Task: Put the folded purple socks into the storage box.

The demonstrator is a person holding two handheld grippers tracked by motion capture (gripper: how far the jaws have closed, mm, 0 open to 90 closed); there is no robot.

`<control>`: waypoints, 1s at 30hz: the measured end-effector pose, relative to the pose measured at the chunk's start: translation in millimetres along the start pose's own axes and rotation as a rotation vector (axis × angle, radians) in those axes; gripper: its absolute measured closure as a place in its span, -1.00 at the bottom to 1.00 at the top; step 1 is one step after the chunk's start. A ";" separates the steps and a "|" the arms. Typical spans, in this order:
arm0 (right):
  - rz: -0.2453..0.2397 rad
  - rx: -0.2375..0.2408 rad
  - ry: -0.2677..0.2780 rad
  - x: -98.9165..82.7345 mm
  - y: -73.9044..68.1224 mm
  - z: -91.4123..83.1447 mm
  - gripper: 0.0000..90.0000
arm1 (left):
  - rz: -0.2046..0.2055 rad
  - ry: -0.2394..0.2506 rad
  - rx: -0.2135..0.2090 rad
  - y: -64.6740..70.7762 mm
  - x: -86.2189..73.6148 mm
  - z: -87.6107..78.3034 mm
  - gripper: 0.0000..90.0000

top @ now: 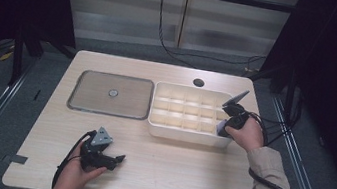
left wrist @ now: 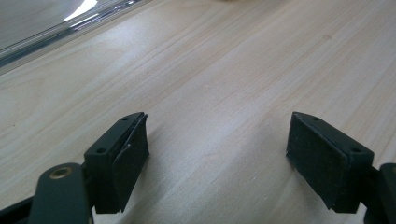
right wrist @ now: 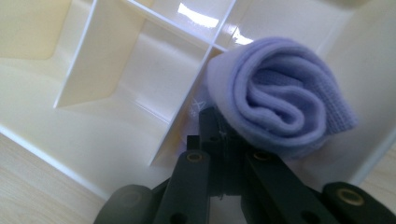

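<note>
A rolled lilac cloth [right wrist: 280,107] hangs at the tip of my right gripper [right wrist: 219,128], whose jaws are shut on its near edge. It sits over the near right corner compartment of a white divided box [right wrist: 79,60]. From above, the right gripper [top: 225,124] tilts down into that corner of the box [top: 186,133], and a bit of the cloth [top: 220,128] shows under it. My left gripper [top: 116,159] rests low over the table near the front left. In its own view the left gripper [left wrist: 217,158] stands open with only bare wood between the pads.
A flat metal tray [top: 90,98] lies left of the box, with a small round object [top: 113,93] at its middle. The tray's rim [left wrist: 46,32] shows ahead of the left gripper. A cable hole [top: 198,83] sits behind the box. Cables trail from both grippers.
</note>
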State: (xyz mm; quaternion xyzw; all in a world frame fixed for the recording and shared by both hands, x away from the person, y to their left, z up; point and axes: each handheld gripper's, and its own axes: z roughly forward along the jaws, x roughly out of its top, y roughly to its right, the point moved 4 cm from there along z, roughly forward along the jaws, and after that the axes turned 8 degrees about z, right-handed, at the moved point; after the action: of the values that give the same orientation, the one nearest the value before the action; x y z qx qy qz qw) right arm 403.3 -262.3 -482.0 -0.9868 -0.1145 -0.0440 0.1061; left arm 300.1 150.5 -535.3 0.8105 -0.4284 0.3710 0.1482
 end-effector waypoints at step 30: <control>0.023 -0.044 0.102 24.0 4.4 -54.3 1.00 | 0.006 -0.006 0.000 -0.5 0.0 -0.6 -0.55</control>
State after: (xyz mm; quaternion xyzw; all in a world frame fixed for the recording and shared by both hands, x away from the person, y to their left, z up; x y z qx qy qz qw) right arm 424.2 -273.2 -427.4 -0.9866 -0.0967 -0.0957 0.0904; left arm 300.1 151.2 -534.9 0.8102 -0.4314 0.3689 0.1459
